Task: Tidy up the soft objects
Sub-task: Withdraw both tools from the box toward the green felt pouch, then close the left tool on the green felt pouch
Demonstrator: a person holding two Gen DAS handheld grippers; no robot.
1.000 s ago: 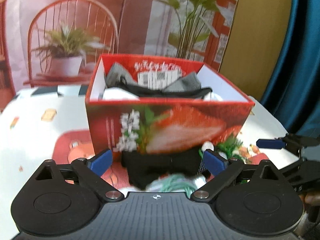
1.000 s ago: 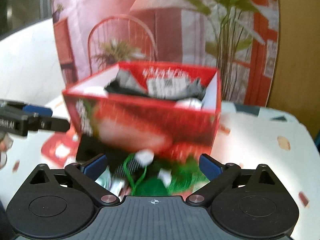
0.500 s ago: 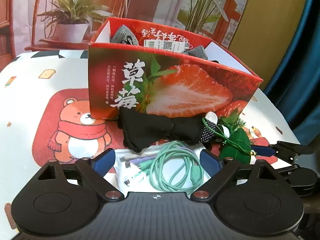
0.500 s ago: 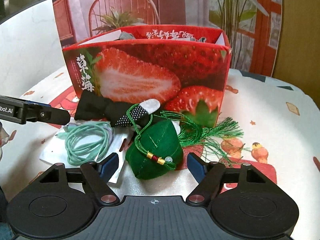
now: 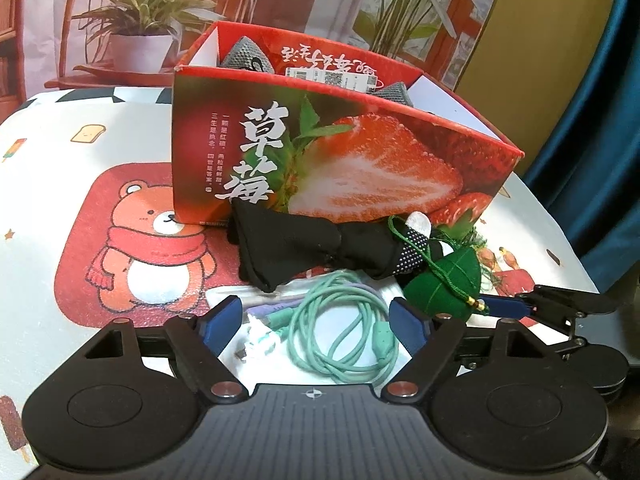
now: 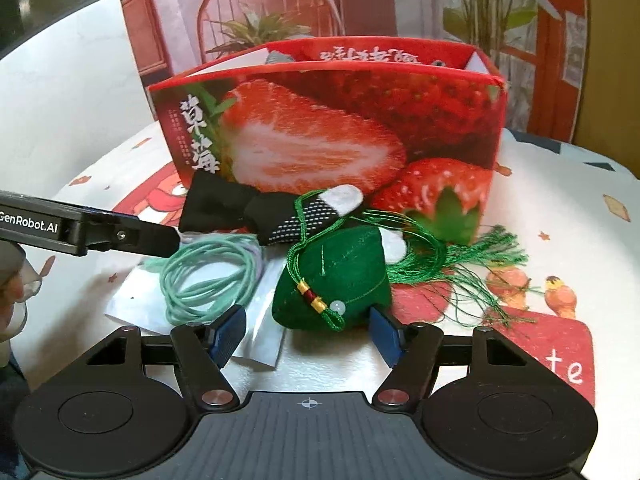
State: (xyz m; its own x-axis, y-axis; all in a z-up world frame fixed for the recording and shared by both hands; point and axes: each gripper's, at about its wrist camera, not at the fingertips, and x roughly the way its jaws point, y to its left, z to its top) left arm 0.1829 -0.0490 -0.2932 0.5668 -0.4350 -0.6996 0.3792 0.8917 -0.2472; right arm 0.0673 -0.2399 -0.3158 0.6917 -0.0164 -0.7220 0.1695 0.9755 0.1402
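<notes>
The left gripper (image 5: 316, 322) is hanging low over the tabletop (image 5: 44, 184) with its blue pads spread wide and nothing between them, and compared with half a second ago the coiled green cable (image 5: 340, 340) is sitting deeper between those pads, so the gripper has eased forward a little. The right gripper (image 6: 306, 330) is likewise standing open and empty, and the green zongzi sachet (image 6: 340, 276) is now lying just ahead of its fingertips, closer than in the earlier frame. The cable is resting on a clear plastic bag (image 6: 136, 300), with a purple cable (image 5: 272, 312) tucked under it. Just beyond, the black bow tie (image 5: 304, 240) is lying flat, touching the front wall of the strawberry box (image 5: 360, 152); a dotted black-and-white sock (image 6: 320, 212) is overlapping its right end, and the sachet's green cord is looping over that sock. The sachet's tassel (image 6: 472, 264) is fanning out toward the right edge of the tabletop. The box is standing upright toward the far edge, unmoved since the earlier frames, and grey fabric (image 5: 246, 54) and a white tag (image 5: 332, 76) are showing above its rim.
</notes>
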